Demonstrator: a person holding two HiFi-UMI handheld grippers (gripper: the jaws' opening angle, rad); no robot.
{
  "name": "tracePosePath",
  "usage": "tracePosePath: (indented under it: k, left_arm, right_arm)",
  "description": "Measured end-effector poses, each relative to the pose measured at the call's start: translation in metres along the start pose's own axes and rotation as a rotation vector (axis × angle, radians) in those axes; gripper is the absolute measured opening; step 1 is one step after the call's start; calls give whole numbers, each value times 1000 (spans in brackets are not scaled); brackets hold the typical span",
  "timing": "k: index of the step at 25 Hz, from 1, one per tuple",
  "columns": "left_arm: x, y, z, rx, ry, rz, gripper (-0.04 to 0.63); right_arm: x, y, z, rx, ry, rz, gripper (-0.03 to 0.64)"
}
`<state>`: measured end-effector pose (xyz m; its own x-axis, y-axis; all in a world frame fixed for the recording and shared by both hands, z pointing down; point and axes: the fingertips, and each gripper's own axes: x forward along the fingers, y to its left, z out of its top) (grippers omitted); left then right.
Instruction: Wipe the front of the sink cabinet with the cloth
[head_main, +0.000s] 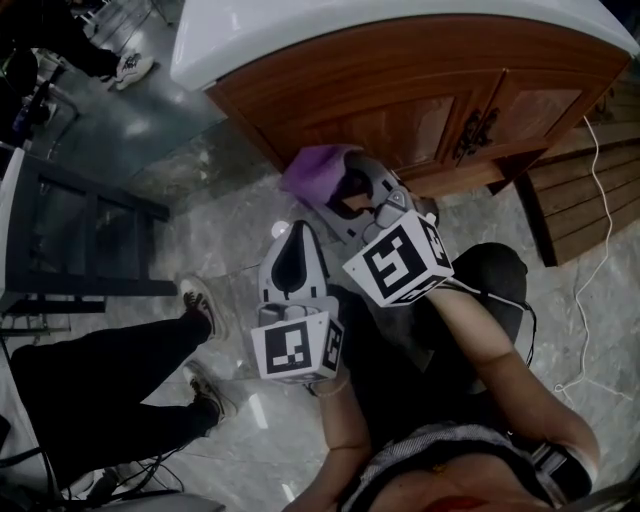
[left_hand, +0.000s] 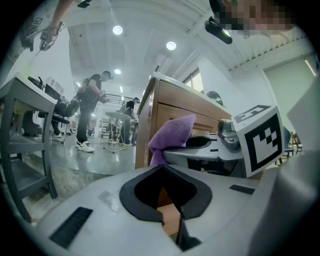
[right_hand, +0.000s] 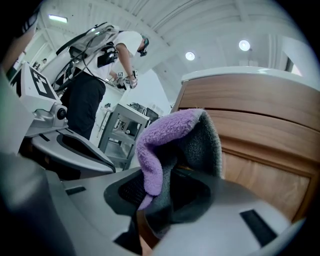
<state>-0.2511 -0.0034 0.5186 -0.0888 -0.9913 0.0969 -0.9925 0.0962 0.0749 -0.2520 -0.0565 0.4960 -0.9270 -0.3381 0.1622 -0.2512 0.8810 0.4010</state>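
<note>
The wooden sink cabinet (head_main: 400, 90) with a white top stands ahead of me; its two doors carry dark handles (head_main: 475, 130). My right gripper (head_main: 345, 185) is shut on a purple cloth (head_main: 315, 170), held a short way off the cabinet's lower left front, not touching it as far as I can see. In the right gripper view the cloth (right_hand: 165, 135) bulges up out of the jaws (right_hand: 170, 175), with the cabinet front (right_hand: 260, 140) just behind. My left gripper (head_main: 297, 228) hangs lower and nearer me, shut and empty (left_hand: 162, 172). From it I see the cloth (left_hand: 172, 132) and the cabinet's corner (left_hand: 170, 107).
A dark metal rack (head_main: 70, 230) stands at the left. Another person's legs and shoes (head_main: 110, 370) are on the marble floor beside me. Wooden planks (head_main: 585, 200) and a white cable (head_main: 590, 250) lie right of the cabinet. People stand far back (left_hand: 90, 107).
</note>
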Motion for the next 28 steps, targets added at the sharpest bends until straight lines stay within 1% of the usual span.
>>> tracePosePath:
  k: [10, 16, 22, 28]
  left_arm:
    - [13, -15, -4, -10, 6, -43, 0]
    - [20, -25, -6, -12, 11, -68, 0]
    - [27, -30, -6, -12, 11, -85, 0]
    - [34, -38, -9, -16, 15, -111, 0]
  right_arm:
    - [-14, -17, -14, 14, 26, -26, 160]
    - [-21, -30, -23, 45, 43, -53, 160]
    - [-24, -33, -28, 32, 55, -61, 160]
    - [-36, -47, -39, 13, 78, -103, 160]
